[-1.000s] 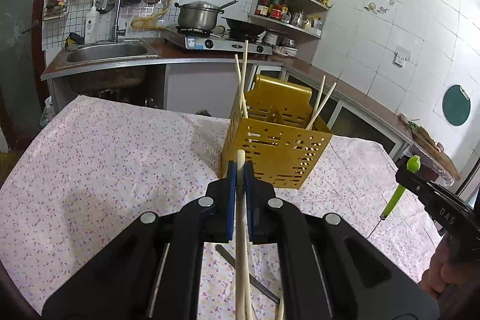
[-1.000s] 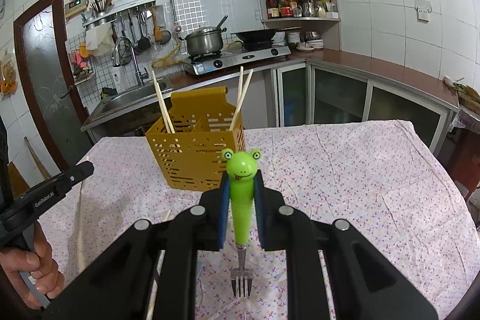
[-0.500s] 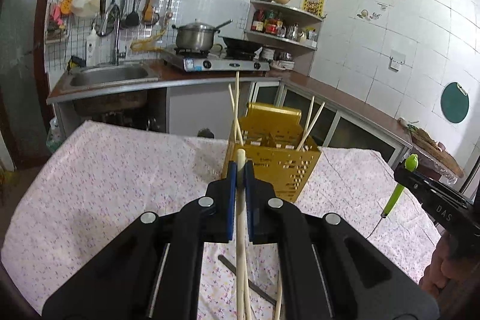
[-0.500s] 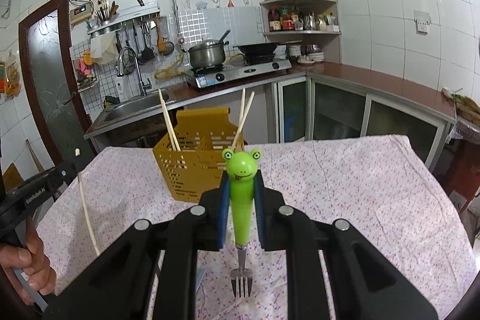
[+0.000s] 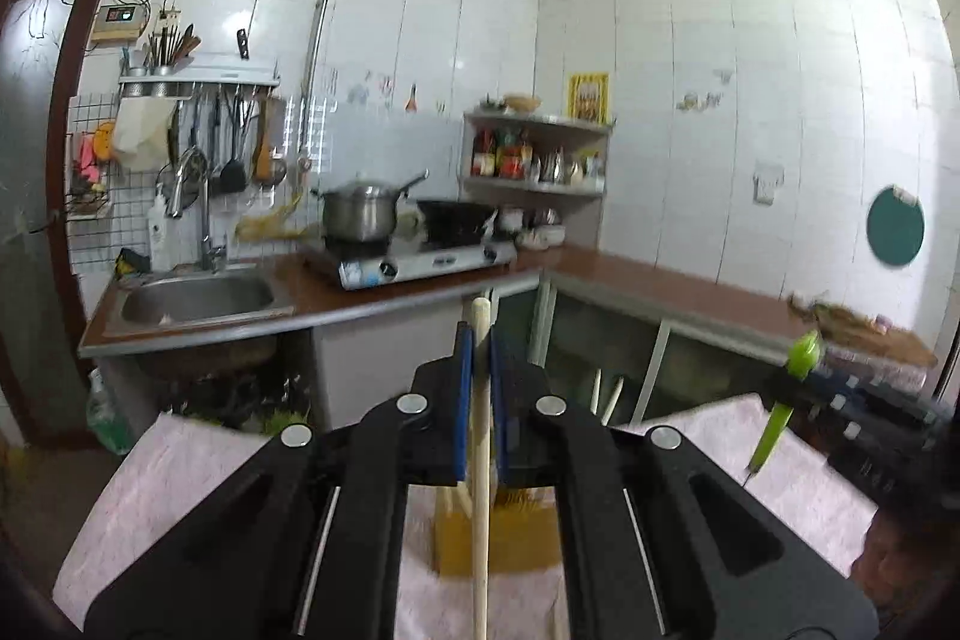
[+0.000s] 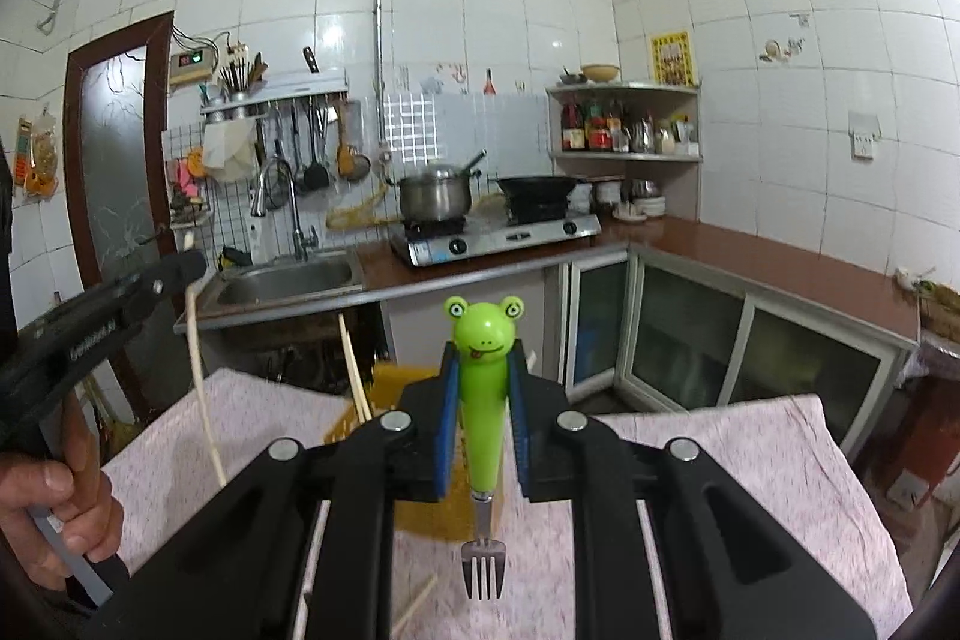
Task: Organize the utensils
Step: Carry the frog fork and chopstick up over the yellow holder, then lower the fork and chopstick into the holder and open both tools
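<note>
My left gripper (image 5: 480,346) is shut on a pale wooden chopstick (image 5: 480,460) that hangs nearly upright between its blue pads. The same chopstick (image 6: 201,370) shows at the left of the right wrist view. My right gripper (image 6: 485,370) is shut on a green frog-handled fork (image 6: 483,400), tines pointing down. That fork (image 5: 786,400) also appears at the right of the left wrist view. The yellow slotted utensil basket (image 5: 522,532) stands on the table below and beyond both grippers, mostly hidden by them. In the right wrist view the basket (image 6: 390,388) holds chopsticks (image 6: 354,376).
A floral tablecloth (image 6: 720,460) covers the table. A loose chopstick (image 6: 414,604) lies on it near my right gripper. Behind are a sink (image 5: 198,298), a stove with a pot (image 5: 360,214) and a wok, a corner shelf (image 5: 540,160) and glass-door cabinets (image 6: 690,340).
Both grippers rose well above the table with their utensils still held. The basket dropped low in both views and is now largely hidden behind the grippers.
</note>
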`<state>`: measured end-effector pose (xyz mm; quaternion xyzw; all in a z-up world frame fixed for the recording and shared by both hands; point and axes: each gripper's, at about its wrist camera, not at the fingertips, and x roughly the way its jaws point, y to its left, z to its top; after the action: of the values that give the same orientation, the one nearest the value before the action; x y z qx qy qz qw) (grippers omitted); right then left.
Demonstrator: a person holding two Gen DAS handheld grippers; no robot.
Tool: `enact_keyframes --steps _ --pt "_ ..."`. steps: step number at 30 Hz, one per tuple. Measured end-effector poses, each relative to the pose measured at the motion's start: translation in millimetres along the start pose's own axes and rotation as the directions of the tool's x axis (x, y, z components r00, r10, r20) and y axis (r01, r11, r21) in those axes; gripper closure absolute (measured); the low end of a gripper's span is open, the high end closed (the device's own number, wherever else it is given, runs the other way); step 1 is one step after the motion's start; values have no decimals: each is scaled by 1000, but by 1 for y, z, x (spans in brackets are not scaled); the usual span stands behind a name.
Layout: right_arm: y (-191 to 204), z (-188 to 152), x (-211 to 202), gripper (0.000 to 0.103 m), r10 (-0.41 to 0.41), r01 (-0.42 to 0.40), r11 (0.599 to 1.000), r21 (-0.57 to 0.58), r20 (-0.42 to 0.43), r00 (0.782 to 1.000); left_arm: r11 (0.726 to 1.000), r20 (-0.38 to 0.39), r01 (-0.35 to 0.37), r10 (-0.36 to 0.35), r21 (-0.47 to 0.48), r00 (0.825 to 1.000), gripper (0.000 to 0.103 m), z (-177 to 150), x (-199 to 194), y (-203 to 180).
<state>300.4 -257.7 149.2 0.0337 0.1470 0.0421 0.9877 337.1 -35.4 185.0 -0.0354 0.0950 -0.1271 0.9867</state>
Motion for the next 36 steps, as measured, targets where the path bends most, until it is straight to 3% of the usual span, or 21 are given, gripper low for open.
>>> enact_keyframes --steps 5,11,16,23,29,36 --pt "4 19 20 87 10 -10 1000 -3 47 999 1000 62 18 -18 1 998 99 24 22 -6" --pt "3 32 48 87 26 -26 1000 7 90 996 1000 117 11 -10 -2 993 99 30 43 -13" --pt "-2 31 71 87 46 -49 998 29 108 993 999 111 -12 7 49 994 99 19 69 -21" --pt "-5 15 103 87 83 -87 995 42 92 992 999 138 -28 25 18 990 99 8 93 -11" --pt "-8 9 116 87 88 -92 995 45 78 993 998 152 -47 39 50 988 99 12 106 -13" --pt "-2 6 130 87 82 -84 995 45 42 996 998 99 -58 55 23 994 99 -4 124 -3"
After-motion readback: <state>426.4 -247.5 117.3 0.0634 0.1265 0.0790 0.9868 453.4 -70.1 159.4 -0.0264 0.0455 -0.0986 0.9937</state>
